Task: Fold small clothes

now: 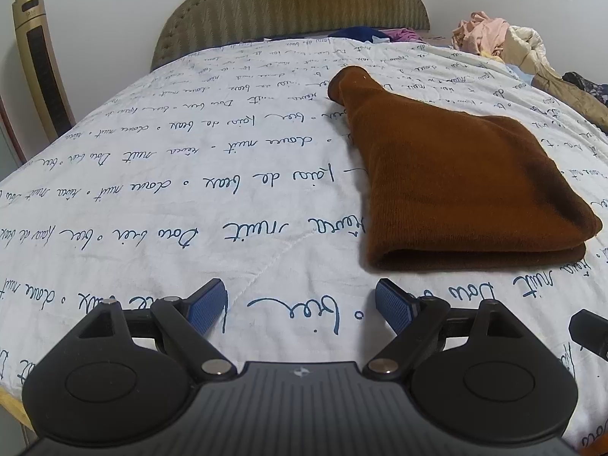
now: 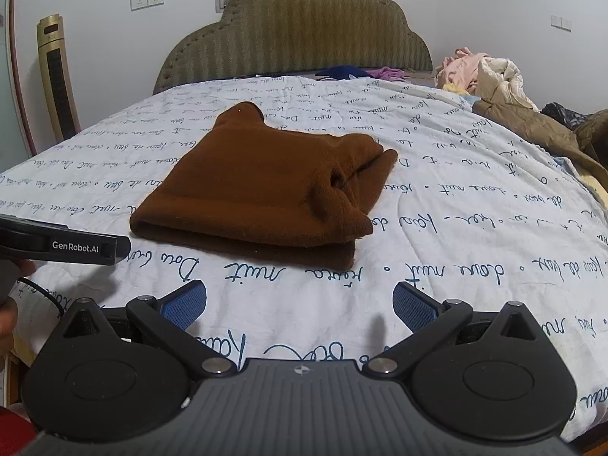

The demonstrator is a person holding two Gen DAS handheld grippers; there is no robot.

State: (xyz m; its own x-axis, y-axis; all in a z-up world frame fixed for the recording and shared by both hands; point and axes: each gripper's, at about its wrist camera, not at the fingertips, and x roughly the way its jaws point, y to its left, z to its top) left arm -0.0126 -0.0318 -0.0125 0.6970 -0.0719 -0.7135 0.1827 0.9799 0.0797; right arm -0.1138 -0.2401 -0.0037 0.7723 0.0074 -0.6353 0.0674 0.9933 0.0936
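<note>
Left hand-held gripper (image 1: 300,304): jaws wide apart, blue pads (image 1: 207,306) bare, nothing between them, above the bed. Bedspread (image 1: 152,190): white, dark cursive writing. Brown garment (image 1: 456,182): folded, flat, ahead and to the right. Headboard (image 1: 288,3): padded, olive. Clothes pile (image 1: 505,41): far right corner.

The left gripper (image 2: 57,245) runs off the frame's left edge (only one labelled finger shows).
</note>
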